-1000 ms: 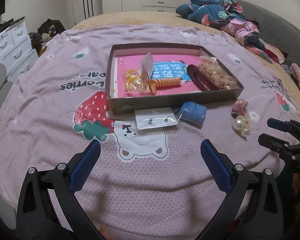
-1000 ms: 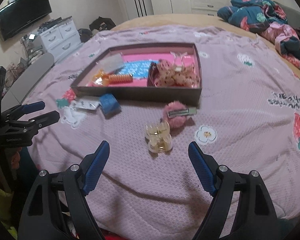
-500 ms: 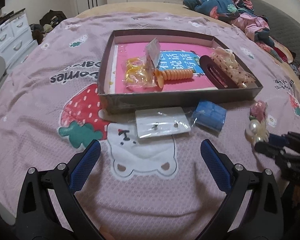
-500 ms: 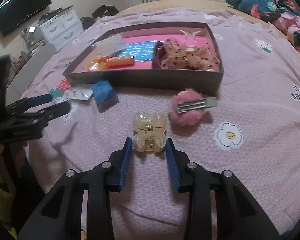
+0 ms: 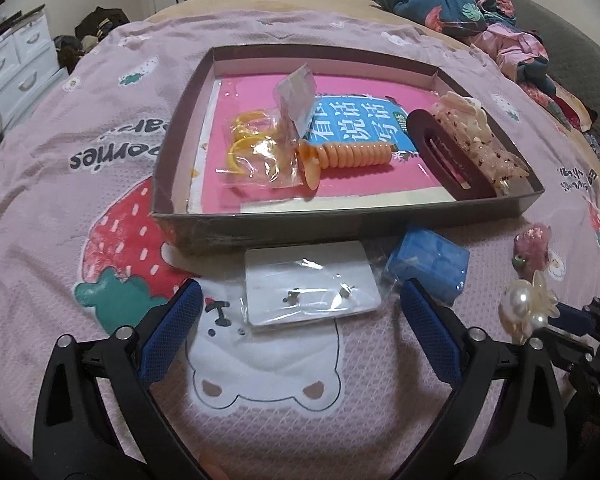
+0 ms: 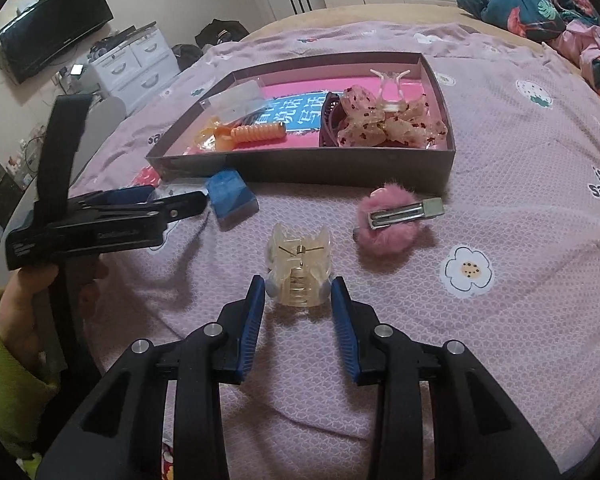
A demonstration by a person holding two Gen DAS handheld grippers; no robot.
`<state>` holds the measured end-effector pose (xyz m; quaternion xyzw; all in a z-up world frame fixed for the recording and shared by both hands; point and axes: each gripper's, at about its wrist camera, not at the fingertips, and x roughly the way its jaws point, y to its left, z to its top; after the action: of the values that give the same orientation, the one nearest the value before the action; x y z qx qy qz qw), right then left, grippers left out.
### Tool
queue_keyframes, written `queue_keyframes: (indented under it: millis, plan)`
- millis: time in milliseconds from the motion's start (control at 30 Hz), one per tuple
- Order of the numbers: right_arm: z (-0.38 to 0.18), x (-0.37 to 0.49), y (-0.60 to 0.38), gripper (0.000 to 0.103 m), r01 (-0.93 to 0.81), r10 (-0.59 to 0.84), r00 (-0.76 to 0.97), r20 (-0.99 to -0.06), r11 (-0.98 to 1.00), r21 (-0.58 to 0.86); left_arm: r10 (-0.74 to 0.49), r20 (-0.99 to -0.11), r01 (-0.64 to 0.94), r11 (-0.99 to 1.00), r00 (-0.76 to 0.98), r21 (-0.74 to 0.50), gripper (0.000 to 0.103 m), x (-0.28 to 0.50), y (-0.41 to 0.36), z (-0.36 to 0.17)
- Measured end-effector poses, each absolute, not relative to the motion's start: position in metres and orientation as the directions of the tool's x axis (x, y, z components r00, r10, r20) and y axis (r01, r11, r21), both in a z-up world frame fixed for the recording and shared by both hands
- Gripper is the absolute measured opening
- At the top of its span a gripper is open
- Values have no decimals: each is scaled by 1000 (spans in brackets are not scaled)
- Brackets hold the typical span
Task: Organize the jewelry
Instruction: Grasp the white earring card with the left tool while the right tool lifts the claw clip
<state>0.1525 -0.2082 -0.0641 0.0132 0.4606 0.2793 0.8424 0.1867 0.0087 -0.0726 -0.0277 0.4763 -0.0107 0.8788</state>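
Clamping the clear claw clip point(image 6: 299, 270) on the bed point(image 6: 520, 280), the right tool point(image 6: 298, 300) looks ready to move it into the box point(image 6: 340, 168). Left tool point(image 5: 296, 328), wide but narrowing, holds nothing above the earring card point(image 5: 310, 286).

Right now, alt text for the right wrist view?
The right claw is shut on a clear yellowish hair claw clip lying on a pink bedspread. A pink fluffy clip lies beyond it, before a tray of hair accessories.
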Motion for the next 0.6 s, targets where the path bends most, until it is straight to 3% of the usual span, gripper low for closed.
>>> queue_keyframes:
  millis: [200, 600]
  plan:
    - [-60, 150, -208, 33, -464, 493, 427, -758, 839, 285, -51, -842, 4, 998, 537, -58, 62, 187, 7, -74]
    - [-46, 141, -200, 32, -500, 520, 439, -732, 819, 282, -68, -820, -12, 996, 568, -91, 60, 165, 23, -56]
